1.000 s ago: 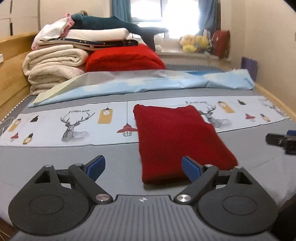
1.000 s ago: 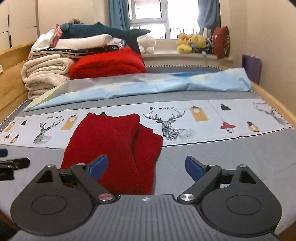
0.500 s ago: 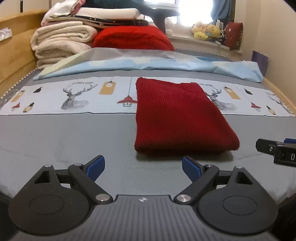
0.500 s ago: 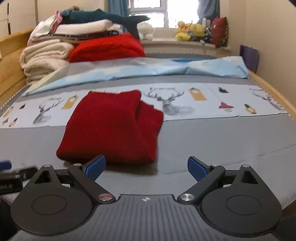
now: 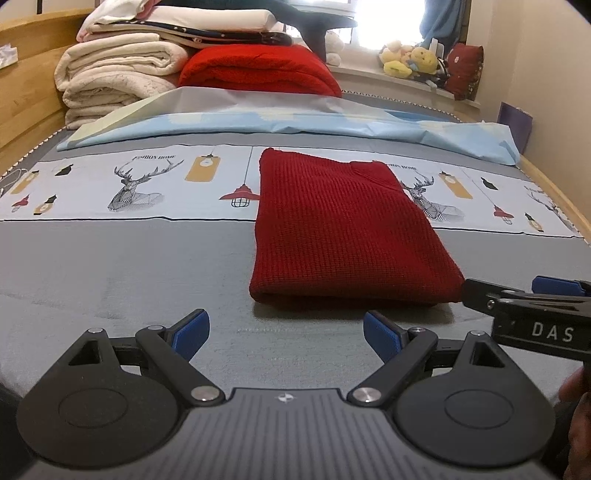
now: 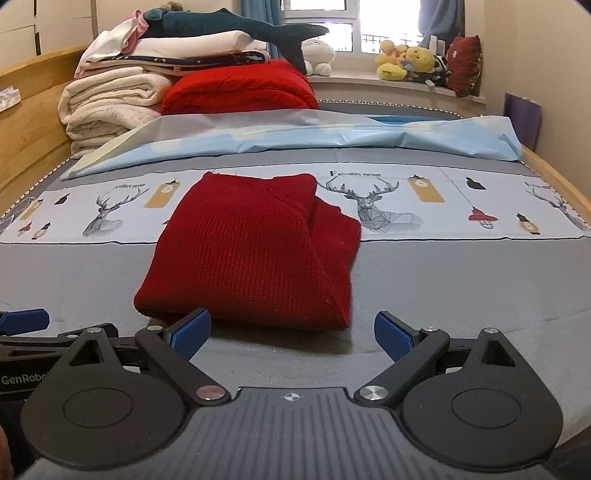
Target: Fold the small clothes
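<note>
The sweater (image 5: pixel 343 229) is deep red waffle knit. Under its far end, a white band (image 5: pixel 125 184) on the grey bed (image 5: pixel 129 266) bears deer, lamps and bottles. Behind it lie a pale blue sheet (image 5: pixel 295 123) and a red blanket (image 5: pixel 258 70). Each tool has blue pads (image 6: pixel 192 328).

Daylight enters through the window (image 6: pixel 319 26) beyond the far end of the bed (image 6: pixel 461 280); its panes are blown out to white in both views, worse in the left wrist view, where glare (image 5: pixel 360 18) washes over the sill. The room is otherwise moderately lit and slightly warm in tone. The folded red garment (image 6: pixel 243 247) casts a soft, shallow shadow (image 6: pixel 280 334) along its near edge on the grey sheet. Fisheye distortion bends the bed's side rails and the printed band outward, and dark vignetting fills the frame corners. The garment's knit is crisp; the left tool (image 5: pixel 282 332) and right tool (image 6: pixel 291 330) look sharp and dark against the sheet.
</note>
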Demonstrator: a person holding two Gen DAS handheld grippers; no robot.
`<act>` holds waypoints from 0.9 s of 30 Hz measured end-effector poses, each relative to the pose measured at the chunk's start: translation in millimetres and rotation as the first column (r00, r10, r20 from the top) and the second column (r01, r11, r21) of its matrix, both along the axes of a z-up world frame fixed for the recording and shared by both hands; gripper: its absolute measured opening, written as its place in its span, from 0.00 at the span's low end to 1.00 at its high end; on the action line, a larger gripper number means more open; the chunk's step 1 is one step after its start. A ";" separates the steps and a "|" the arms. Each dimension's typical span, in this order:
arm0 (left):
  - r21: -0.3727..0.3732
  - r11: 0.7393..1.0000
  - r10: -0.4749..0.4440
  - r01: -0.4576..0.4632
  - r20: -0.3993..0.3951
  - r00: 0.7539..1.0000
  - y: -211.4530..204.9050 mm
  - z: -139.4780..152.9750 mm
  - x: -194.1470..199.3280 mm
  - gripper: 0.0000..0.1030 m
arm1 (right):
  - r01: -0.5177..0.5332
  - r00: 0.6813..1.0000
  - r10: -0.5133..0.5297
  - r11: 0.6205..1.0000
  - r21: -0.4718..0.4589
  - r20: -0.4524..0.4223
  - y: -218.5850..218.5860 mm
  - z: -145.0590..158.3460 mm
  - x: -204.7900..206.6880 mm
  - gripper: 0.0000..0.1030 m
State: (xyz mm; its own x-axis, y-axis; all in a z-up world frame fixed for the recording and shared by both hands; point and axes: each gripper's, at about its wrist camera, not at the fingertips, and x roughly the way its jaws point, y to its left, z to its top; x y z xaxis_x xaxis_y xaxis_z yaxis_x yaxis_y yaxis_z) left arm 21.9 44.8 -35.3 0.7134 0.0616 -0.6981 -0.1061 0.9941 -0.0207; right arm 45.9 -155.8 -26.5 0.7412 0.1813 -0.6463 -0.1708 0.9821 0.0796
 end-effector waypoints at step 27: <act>0.019 1.000 0.004 -0.004 0.024 1.000 2.6 0.2 2.2 0.91 | -0.017 1.000 0.017 0.999 -0.042 0.007 16.9 -2.8 3.5 0.93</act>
State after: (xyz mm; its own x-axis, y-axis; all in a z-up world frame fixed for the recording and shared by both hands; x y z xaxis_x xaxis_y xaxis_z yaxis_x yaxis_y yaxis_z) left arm 24.2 47.4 -35.1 0.7297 0.0777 -0.6793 -0.1100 0.9939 -0.0045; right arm 49.4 -139.0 -29.3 0.7430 0.1671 -0.6481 -0.1880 0.9815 0.0376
